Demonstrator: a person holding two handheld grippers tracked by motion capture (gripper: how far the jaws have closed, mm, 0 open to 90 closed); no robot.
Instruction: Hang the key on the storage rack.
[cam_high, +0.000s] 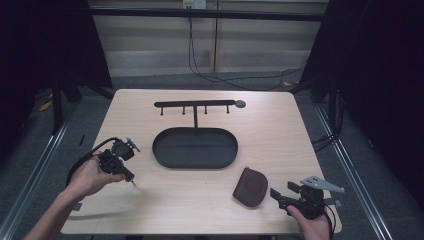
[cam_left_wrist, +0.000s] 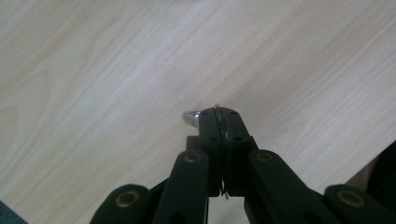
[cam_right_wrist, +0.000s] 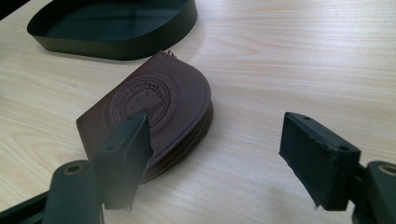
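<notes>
High view: left gripper (cam_high: 131, 181) lifted off the table (cam_high: 270, 125), clamped on a small metal key ring (cam_high: 133, 183) at its tip; right gripper (cam_high: 276, 196) gaping, empty, coin pouch (cam_high: 251, 187) just ahead of it.

Left gripper view: jaws shut tight on the key ring (cam_left_wrist: 217, 122), thin wire pinched edge-on, metal tab (cam_left_wrist: 190, 116) poking out beside the tips. Probably light, stiff, slippery; best held across the flat.

Right gripper view: jaws wide apart, nothing between; coin pouch (cam_right_wrist: 156, 109) by the left jaw, soft leather, best pinched across its curved zip edge.

table (cam_high: 280, 125): pale wood | on it: black oval tray (cam_high: 195, 148) with hook rack (cam_high: 195, 104); brown pouch (cam_high: 251, 187)
</notes>
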